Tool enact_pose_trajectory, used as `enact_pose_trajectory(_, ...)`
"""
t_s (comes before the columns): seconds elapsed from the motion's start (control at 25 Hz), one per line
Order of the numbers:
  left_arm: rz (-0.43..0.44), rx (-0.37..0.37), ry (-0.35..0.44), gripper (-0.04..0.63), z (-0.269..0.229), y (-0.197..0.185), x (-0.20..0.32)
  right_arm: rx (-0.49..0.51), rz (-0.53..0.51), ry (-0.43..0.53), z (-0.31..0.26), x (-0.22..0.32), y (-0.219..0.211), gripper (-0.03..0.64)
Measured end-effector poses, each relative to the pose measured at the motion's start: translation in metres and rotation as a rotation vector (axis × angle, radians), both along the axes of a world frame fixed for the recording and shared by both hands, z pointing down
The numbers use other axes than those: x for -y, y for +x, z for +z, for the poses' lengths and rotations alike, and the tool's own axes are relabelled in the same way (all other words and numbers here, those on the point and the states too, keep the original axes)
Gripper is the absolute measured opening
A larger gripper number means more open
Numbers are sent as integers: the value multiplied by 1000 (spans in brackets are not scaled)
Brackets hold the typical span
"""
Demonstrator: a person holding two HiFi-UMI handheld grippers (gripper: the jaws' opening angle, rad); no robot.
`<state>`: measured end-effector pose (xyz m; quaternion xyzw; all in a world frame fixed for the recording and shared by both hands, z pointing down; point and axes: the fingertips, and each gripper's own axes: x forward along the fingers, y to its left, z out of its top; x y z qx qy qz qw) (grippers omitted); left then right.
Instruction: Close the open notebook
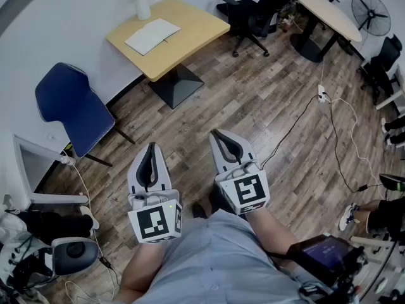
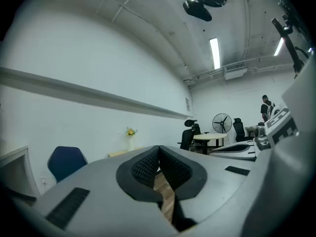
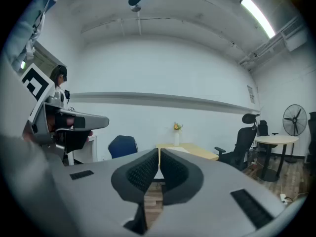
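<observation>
Pale wood is where my target lies: the white open notebook [image 1: 152, 35] rests flat, pages up, on the square light-wooden table [image 1: 193, 25] with a dark pedestal base, near a white vase of yellow flowers [image 1: 142, 2]. It is well apart from me, across a stretch of grey-brown plank floor [image 1: 253, 94], with a blue padded chair [image 1: 69, 103] standing to the left by the wall.

My left gripper [image 1: 151, 147] is held level in front of my body, its black ribbed pads [image 2: 148, 164] pressed together with nothing between them. My right gripper [image 1: 218, 135] sits beside it, tipped slightly down, jaws likewise pressed together and empty. That suits the moment, I judge (there is nothing out here to grasp). Both point roughly toward the table, so the work itself is not begun: the notebook lies open and untouched.

I reckon I must first walk up to the table, then slip a jaw tip under one cover and fold it across. The thin book may slide on smooth wood, so the other gripper could steady it.
</observation>
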<state>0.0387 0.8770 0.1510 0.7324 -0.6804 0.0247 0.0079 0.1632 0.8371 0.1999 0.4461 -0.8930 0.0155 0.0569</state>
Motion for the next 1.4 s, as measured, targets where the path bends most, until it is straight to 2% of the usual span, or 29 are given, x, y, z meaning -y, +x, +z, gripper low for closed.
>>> enact_pose_trajectory(0.12, 1, -1, -5, 20, 6, 3, 6, -9, -4, 24, 5, 6, 3, 51)
enact_pose_trajectory(0.32, 8, -8, -40, 20, 21, 11, 31, -4, 19, -34, 21, 30, 13, 51)
enact_pose_trajectory(0.48, 20, -8, -75, 20, 37, 30, 63, 36, 27, -22, 32, 62, 32, 52)
enact_pose_trajectory(0.6, 32, 3, -88, 20, 45, 47, 100, 38, 36, -51, 40, 97, 46, 52)
enact_pose_trajectory(0.8, 47, 34, -50, 20, 20, 79, 169, 57, 44, -30, 19, 171, 79, 52)
enact_pose_trajectory(1.0, 39, 38, -10, 20, -5, 106, 211, 68, 46, -15, 1, 214, 111, 52)
enact_pose_trajectory(1.4, -19, 47, -56, 20, 14, 93, 275, 76, -3, -72, 24, 282, 100, 52)
